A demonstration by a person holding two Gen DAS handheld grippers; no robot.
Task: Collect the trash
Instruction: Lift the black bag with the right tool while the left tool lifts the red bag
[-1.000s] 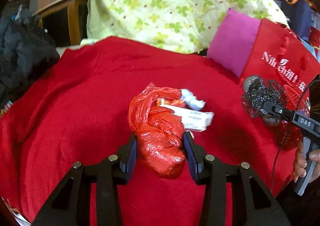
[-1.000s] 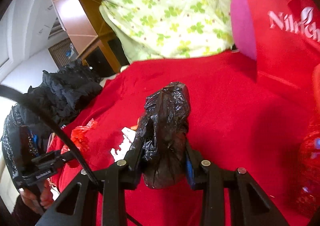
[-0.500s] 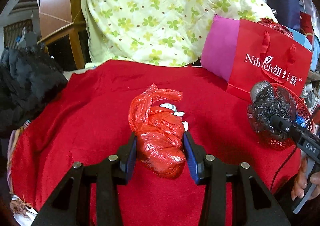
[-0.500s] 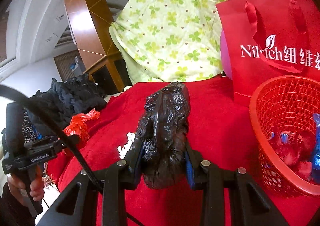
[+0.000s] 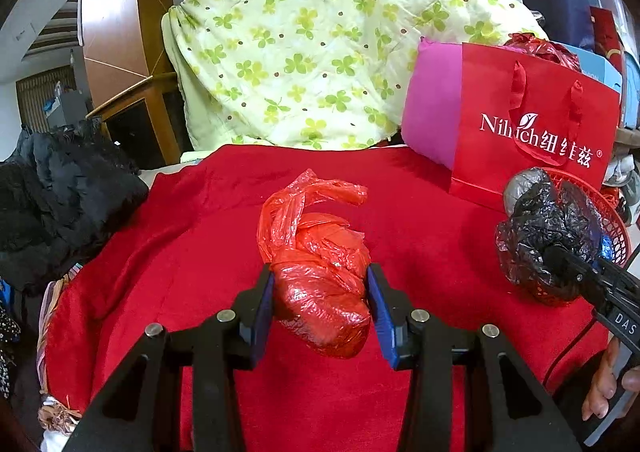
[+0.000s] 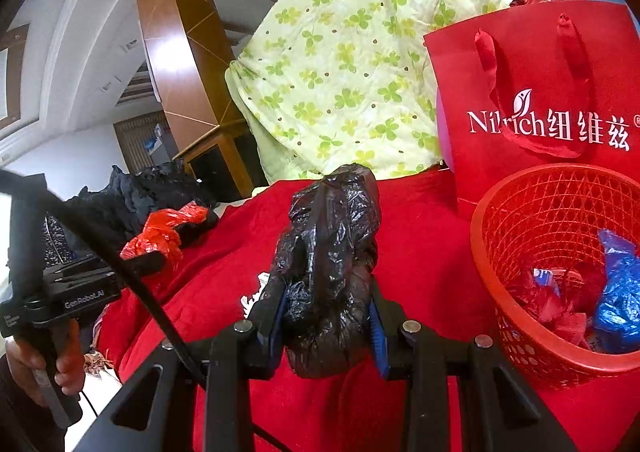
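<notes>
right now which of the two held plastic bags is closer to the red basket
The black plastic bag, clamped in the right gripper, sits right beside the red mesh basket. The red plastic bag in the left gripper is farther off.

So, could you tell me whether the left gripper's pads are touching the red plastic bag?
Touching. The left wrist view shows both blue pads of the left gripper pressed against the crumpled red plastic bag, which bulges between them.

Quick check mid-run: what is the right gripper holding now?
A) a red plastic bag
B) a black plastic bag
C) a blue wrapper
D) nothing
B: the right gripper is clamped on the crumpled black plastic bag, beside the red basket.
</notes>
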